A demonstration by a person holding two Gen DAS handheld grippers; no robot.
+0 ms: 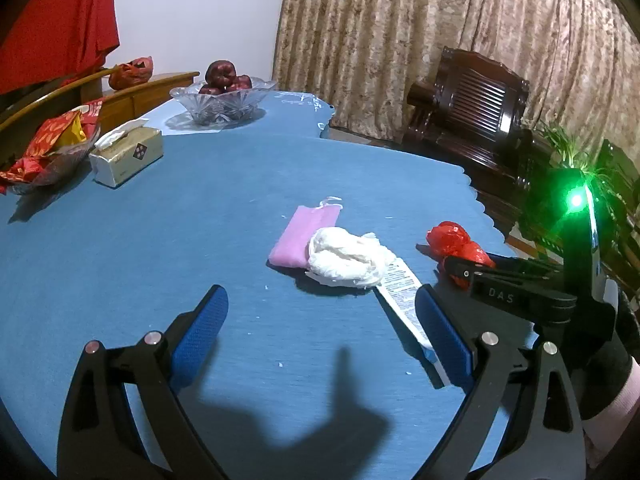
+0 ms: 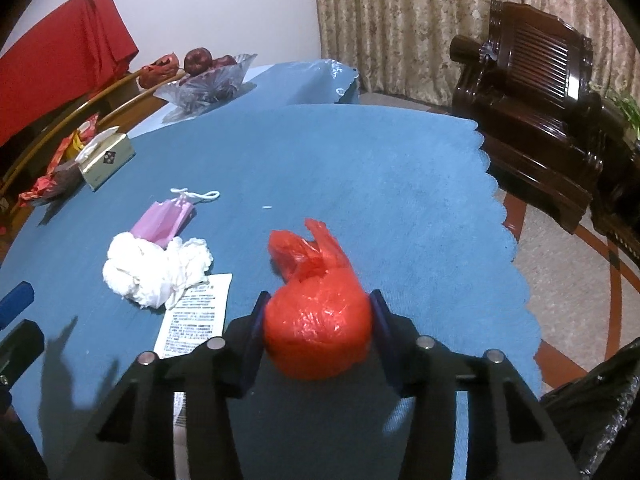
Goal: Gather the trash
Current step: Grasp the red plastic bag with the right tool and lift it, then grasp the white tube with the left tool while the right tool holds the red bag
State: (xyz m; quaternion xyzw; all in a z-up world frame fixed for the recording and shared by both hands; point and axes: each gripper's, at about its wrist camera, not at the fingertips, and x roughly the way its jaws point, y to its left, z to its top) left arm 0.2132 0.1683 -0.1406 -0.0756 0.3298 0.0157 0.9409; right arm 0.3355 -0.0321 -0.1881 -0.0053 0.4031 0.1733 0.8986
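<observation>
The right gripper [image 2: 318, 320] has its two fingers pressed against the sides of the red bag [image 2: 316, 332], a knotted, crinkly plastic bundle lying on the blue cloth [image 2: 360, 184] near the scalloped edge. The left gripper [image 1: 322, 328] hangs over the cloth with its fingers spread and nothing between them, just short of the white wad [image 1: 348, 256].

The bag is thin, slick and soft, so it could squeeze out forward from between the pads on the lift, or the film could tear if pinched hard. Its loose tail [image 2: 320, 236] might snag or drag. With the table edge so close, a dropped bag would likely roll to the floor [image 2: 568, 280].

Left of the bag lie the wad, a pink pouch [image 2: 166, 222] touching it, and a printed slip [image 2: 196, 316] partly under it. Farther back are a tissue box [image 2: 106, 162], wrappers [image 2: 60, 160] and a glass fruit bowl [image 2: 208, 80]. Beyond the table stand a dark wooden chair [image 2: 532, 92] and patterned curtains [image 2: 400, 20]; a black bag [image 2: 600, 408] shows at lower right.
</observation>
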